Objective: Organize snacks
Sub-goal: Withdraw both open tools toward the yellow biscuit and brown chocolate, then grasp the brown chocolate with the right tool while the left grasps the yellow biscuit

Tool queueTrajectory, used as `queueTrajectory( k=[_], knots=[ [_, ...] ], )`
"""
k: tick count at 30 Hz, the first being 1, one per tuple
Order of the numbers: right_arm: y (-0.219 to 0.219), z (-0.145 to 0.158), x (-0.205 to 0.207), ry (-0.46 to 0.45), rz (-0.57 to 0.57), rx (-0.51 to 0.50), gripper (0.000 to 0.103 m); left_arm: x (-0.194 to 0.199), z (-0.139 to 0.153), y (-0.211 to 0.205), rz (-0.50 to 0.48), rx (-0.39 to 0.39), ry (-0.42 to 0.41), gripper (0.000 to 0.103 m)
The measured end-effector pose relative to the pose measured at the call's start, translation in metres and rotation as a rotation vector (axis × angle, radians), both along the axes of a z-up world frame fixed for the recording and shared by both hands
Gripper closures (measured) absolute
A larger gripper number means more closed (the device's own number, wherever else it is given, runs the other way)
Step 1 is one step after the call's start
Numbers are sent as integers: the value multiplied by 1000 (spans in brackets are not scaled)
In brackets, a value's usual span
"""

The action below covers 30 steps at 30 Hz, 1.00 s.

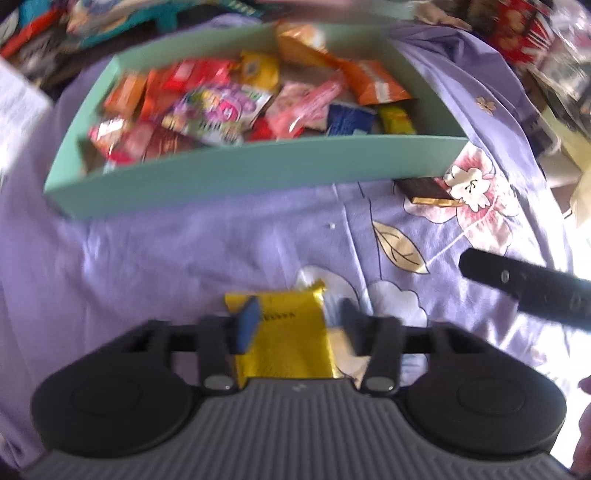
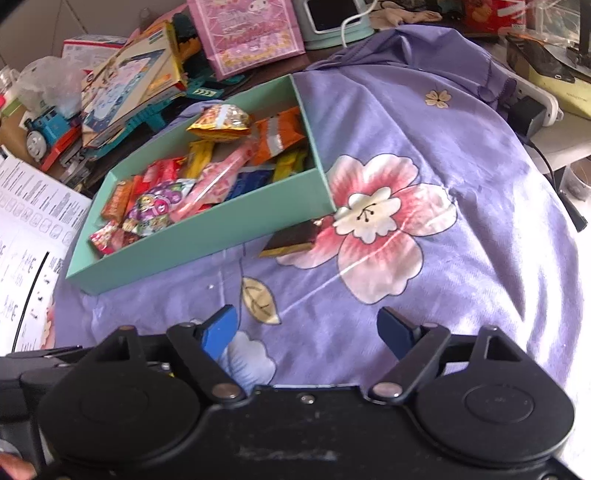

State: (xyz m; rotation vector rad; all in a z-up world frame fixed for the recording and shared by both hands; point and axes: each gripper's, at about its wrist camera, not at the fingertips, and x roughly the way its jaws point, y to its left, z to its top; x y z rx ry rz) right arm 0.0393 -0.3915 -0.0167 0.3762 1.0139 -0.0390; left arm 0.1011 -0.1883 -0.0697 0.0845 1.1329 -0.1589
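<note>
A mint-green box (image 1: 258, 173) (image 2: 207, 236) holds several snack packets on the purple flowered cloth. My left gripper (image 1: 295, 325) has its blue pads on both sides of a yellow snack packet (image 1: 291, 339), which lies between the fingers near the cloth. A dark chocolate bar with a gold edge (image 1: 428, 192) (image 2: 291, 240) lies on the cloth by the box's near right corner. My right gripper (image 2: 310, 328) is open and empty above the cloth, short of the box. Part of it shows in the left wrist view (image 1: 524, 288).
Toys, books and a pink bag (image 2: 251, 33) are piled behind the box. White printed paper (image 2: 29, 229) lies to the left. Clutter and cables (image 2: 546, 110) sit at the right edge of the cloth.
</note>
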Motion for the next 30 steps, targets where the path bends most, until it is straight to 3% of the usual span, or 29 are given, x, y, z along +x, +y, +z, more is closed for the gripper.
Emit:
queueTrajectory(
  k=[3, 7, 8, 10, 11, 15, 17, 21, 23, 25, 30],
  knots=[
    [-1, -3, 8, 5, -12, 3, 24, 1, 1, -2, -84, -10, -28, 81],
    [2, -4, 19, 4, -6, -8, 24, 0, 2, -3, -154, -9, -37, 80],
    [3, -4, 23, 3, -2, -12, 24, -1, 3, -1, -155, -19, -28, 78],
    [6, -5, 32, 2, 13, -21, 26, -4, 7, 2, -155, -17, -31, 49],
    [7, -6, 38, 3, 23, -23, 33, -7, 8, 3, -144, -1, -36, 43],
    [16, -12, 63, 19, 67, -40, 48, -16, 7, 9, -131, -15, 10, 39],
    [19, -16, 74, 33, 81, -56, 48, -20, 2, 13, -139, -35, 54, 40],
    [23, -26, 89, 69, 105, -75, 57, -25, 0, 12, -194, -23, 7, 48],
    [24, -30, 91, 75, 110, -81, 60, -19, 3, 12, -202, -22, -24, 78],
    [25, -31, 91, 69, 110, -91, 63, -7, 5, 13, -198, -25, -37, 94],
    [25, -31, 89, 69, 116, -108, 67, 21, 2, 19, -173, -55, -36, 98]
  ],
)
